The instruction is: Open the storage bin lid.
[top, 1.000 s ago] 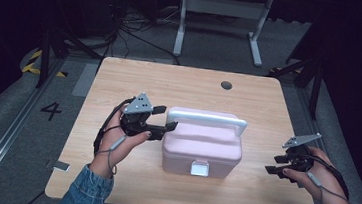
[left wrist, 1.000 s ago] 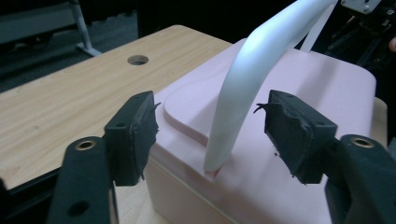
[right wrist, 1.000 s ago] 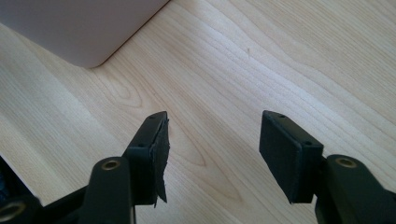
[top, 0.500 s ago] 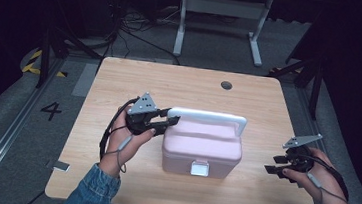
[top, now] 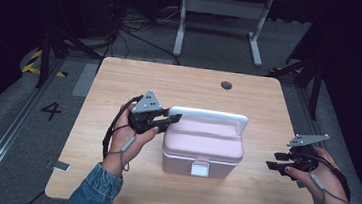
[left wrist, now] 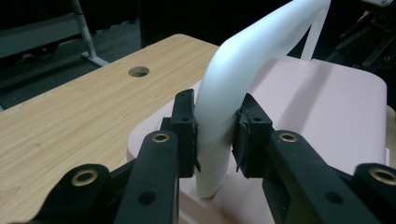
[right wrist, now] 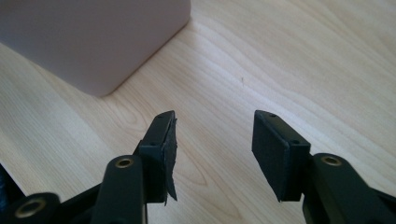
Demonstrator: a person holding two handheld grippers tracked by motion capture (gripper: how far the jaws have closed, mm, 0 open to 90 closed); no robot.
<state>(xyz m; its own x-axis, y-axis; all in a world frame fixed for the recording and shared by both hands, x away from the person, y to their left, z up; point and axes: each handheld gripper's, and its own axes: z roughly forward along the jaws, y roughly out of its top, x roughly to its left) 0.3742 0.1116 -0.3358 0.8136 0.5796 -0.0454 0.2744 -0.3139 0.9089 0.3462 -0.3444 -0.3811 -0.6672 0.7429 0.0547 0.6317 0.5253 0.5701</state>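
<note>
Pink box gripped by its white handle

Pink box (top: 203,147) sits at the middle of our worktop (top: 120,81), latch side toward us. Our left gripper (left wrist: 215,135) has just closed on the left end of the white handle (left wrist: 243,60), pads pressing both sides. Our right gripper (right wrist: 212,149) hovers low over bare wood to the box's right, jaws apart with nothing between them, having just narrowed a little.

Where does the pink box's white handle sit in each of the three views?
High view: white handle spans the box top, centre; left claw shut on its left end.
Left gripper view: handle arches up from between the pads.
Right gripper view: not in it.
Shared landmark: pink box.
</note>
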